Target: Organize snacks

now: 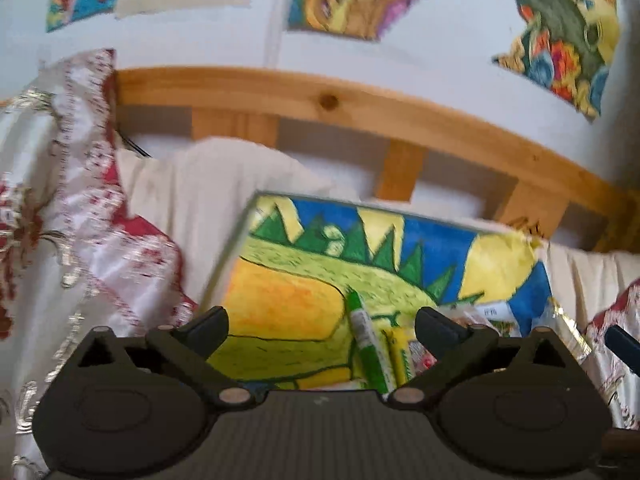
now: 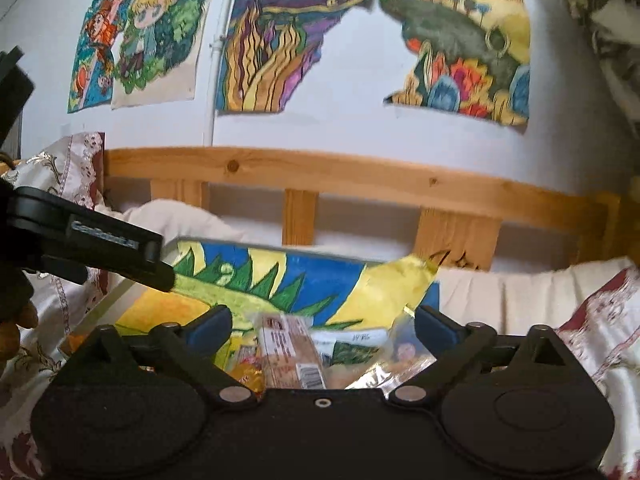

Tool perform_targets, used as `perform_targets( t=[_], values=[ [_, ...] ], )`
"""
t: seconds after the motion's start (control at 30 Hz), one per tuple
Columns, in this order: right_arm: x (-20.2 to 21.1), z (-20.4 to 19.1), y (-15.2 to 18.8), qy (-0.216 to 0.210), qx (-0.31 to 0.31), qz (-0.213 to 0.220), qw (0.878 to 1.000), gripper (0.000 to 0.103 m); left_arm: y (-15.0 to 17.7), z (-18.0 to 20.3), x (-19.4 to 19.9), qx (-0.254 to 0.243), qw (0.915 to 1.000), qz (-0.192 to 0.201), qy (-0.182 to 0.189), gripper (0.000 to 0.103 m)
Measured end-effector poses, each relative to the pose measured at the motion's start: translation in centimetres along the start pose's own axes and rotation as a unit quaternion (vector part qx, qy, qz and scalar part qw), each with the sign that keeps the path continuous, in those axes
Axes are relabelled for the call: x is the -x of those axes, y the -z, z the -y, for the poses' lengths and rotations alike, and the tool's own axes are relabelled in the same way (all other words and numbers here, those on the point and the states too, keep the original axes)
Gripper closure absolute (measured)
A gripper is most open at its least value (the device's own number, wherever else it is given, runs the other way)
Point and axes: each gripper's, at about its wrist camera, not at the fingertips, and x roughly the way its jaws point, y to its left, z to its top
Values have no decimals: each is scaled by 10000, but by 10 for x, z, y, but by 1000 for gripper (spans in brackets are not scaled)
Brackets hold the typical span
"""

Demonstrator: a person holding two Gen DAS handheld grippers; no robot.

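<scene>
Green stick pack (image 1: 366, 344) and wrapped snacks (image 2: 294, 356) lie on painted board (image 1: 280, 308) atop bed. We hold left tongs (image 1: 322, 326) and right tongs (image 2: 323, 326) spread, empty. Between picks; next, we likely choose one snack, descend, pinch.

Right gripper (image 2: 323, 326) jaws wide apart, snack packets (image 2: 296, 356) on colourful drawing (image 2: 256, 280)

The long green wrapped snack stick (image 1: 366, 344) on the painted dinosaur board (image 1: 288, 312) has unreadable print, its lower end behind the gripper body. The clear-wrapped biscuit pack (image 2: 292, 354) beside the board is blurred, likewise cut off below.
</scene>
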Motion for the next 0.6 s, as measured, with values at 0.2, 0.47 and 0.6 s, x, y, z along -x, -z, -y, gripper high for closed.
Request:
perform_targets(
  t=[0.2,0.47,0.6],
  values=[
    [24,-5,-8,37,-81,275,9996,1,5,-14,28,-32,9995,291,-84,1],
    [52,-13,-11,108,-191,438,9988,1,17,-24,61,-226,9984,507,-113,1],
    [64,-17,-13,164,-250,473,9984,1,24,-25,77,-330,9975,619,-113,1]
  ],
)
